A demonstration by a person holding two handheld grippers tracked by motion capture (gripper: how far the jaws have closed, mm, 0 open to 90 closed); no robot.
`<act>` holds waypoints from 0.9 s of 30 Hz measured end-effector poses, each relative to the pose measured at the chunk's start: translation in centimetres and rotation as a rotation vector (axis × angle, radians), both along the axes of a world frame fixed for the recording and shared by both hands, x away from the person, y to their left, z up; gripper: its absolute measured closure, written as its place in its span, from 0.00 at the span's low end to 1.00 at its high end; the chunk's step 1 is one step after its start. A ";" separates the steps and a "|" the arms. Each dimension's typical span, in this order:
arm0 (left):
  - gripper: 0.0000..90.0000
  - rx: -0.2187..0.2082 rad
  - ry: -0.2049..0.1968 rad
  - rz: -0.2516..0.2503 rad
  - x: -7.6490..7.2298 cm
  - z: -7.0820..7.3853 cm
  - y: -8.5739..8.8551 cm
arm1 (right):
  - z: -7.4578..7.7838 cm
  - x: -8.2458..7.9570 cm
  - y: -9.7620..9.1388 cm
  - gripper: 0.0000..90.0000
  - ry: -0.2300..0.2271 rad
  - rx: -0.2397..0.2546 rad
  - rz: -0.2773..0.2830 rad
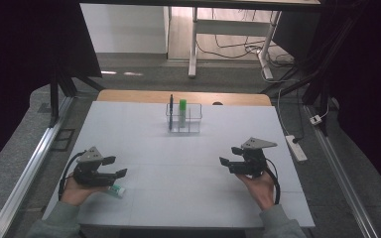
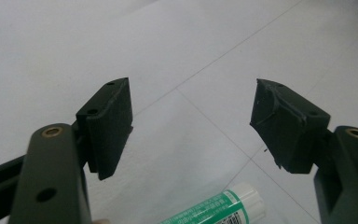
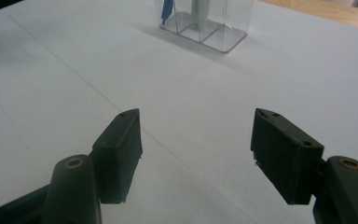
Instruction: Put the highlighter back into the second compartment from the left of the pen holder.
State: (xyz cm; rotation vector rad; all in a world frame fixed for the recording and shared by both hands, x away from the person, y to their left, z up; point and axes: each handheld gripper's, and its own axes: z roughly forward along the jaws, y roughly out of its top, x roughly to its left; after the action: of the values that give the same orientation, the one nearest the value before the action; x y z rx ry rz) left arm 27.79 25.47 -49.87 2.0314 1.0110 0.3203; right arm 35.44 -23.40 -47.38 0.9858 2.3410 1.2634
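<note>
A clear plastic organizer (image 1: 184, 119) with compartments stands at the far middle of the white table (image 1: 178, 198). A dark blue pen (image 1: 171, 106) and a green tube (image 1: 182, 110) stand upright in it. A white-and-green tube (image 1: 115, 190) lies flat at the near left, just beneath and in front of my left gripper (image 1: 116, 166). The left gripper view has its capped end (image 2: 223, 207) below the open jaws of my left gripper (image 2: 191, 126). At the near right, my right gripper (image 1: 229, 155) is open and empty. In its own view, the right gripper (image 3: 196, 154) points toward the organizer (image 3: 205, 28).
A wooden strip (image 1: 129, 95) runs along the table's far edge. On the floor to the right lie a white power strip (image 1: 296, 148) and cables. A metal rail (image 1: 25, 173) runs along the left side. Desk legs (image 1: 193, 44) stand beyond the table.
</note>
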 end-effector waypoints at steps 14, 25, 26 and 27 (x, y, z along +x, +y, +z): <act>0.32 0.016 -0.017 0.000 -0.4 0.3 0.4 | -0.8 -2.0 -2.1 0.36 -0.008 -0.019 -0.005; 0.32 0.023 -0.022 -0.002 -0.8 0.6 0.2 | -0.8 -2.2 -2.4 0.36 -0.016 -0.027 -0.003; 0.32 0.023 -0.022 -0.003 -0.8 0.6 0.2 | -0.8 -2.2 -2.4 0.36 -0.019 -0.029 -0.002; 0.32 0.022 -0.022 -0.004 -0.8 0.6 0.2 | -0.8 -2.3 -2.4 0.36 -0.020 -0.030 -0.002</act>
State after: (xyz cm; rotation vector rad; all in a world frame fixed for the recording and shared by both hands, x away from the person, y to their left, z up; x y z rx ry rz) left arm 27.01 25.70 -49.24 2.0447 0.9944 0.3520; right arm 33.19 -25.81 -48.19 0.9616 2.3364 1.2280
